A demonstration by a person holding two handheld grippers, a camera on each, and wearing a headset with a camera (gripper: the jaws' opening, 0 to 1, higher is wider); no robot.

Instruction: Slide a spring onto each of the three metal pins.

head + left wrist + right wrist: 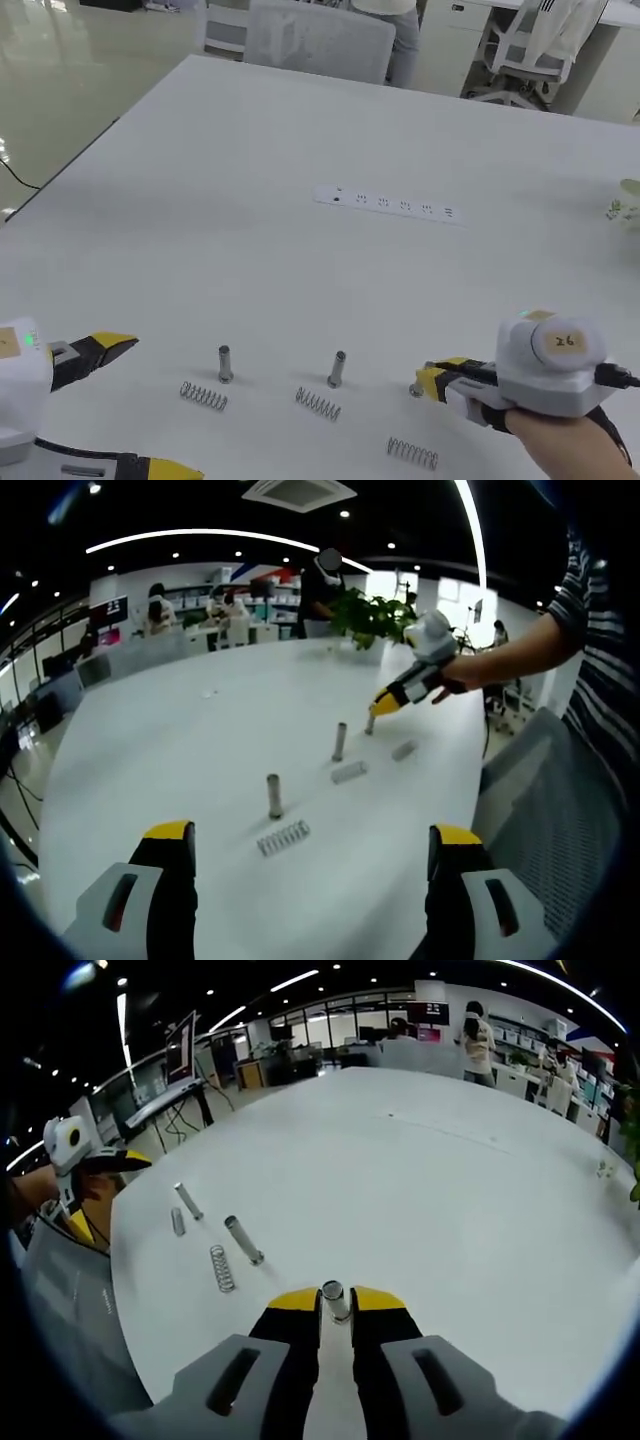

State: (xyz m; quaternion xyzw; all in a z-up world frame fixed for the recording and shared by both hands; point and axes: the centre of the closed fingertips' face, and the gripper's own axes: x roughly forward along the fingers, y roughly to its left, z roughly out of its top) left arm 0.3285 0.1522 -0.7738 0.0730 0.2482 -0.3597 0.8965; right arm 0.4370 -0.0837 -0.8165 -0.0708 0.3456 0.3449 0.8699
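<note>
The right claw (428, 381) is clamping down on a metal pin (416, 388), its yellow jaws pinching it from both sides. In the right gripper view the pin's round top is poking up just at the jaw tips. One spring (412, 452) is lying flat on the white bench (300, 270) just behind that claw, on the person's side, touching nothing.

Out past the right claw's tips, the middle pin (338, 368) is standing upright. A second spring (318, 403) is lying just beside its base, apart from it. Further along the same line, the last pin (224, 363) is standing upright too, with a third spring (203, 395) lying close by.

The left claw (160, 405) is hanging wide open and gripping nothing. In the left gripper view the third spring is lying just ahead of it, between the lines of its spread jaws, and the last pin is standing right behind that spring. All three springs are lying on the bench, off the pins. A white power strip (390, 203) is lying well beyond both claws.
</note>
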